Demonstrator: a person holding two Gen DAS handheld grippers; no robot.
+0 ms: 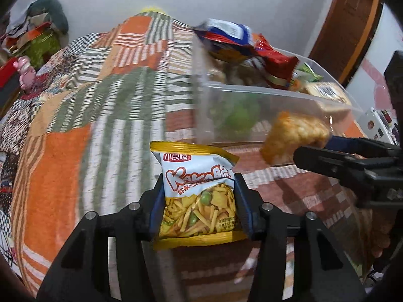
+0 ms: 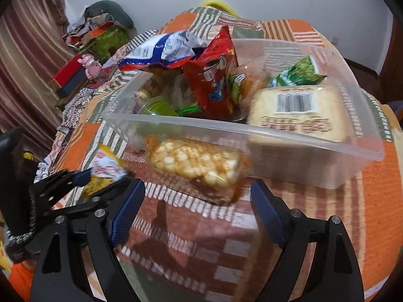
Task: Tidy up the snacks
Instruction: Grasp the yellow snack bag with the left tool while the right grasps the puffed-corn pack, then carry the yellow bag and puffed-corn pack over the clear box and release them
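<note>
Yellow-edged white snack packet (image 1: 199, 193) printed with green peas and strips, clamped in left tool (image 1: 199, 211), right tool (image 2: 197, 196) spread wide, orange puffed-corn pack (image 2: 199, 166) loose ahead of it, clear bin (image 2: 252, 123) behind.

I count one clear plastic bin (image 2: 314, 148). Showing in it: one blue-and-white bag (image 2: 163, 50), one red bag (image 2: 214, 75), one green packet (image 2: 299, 73) and one pale barcoded pack (image 2: 297, 110). Outside it there are two more snacks: one yellow mixed-snack packet (image 1: 199, 196) and one puffed-corn bar (image 2: 199, 163). Two grippers.
</note>
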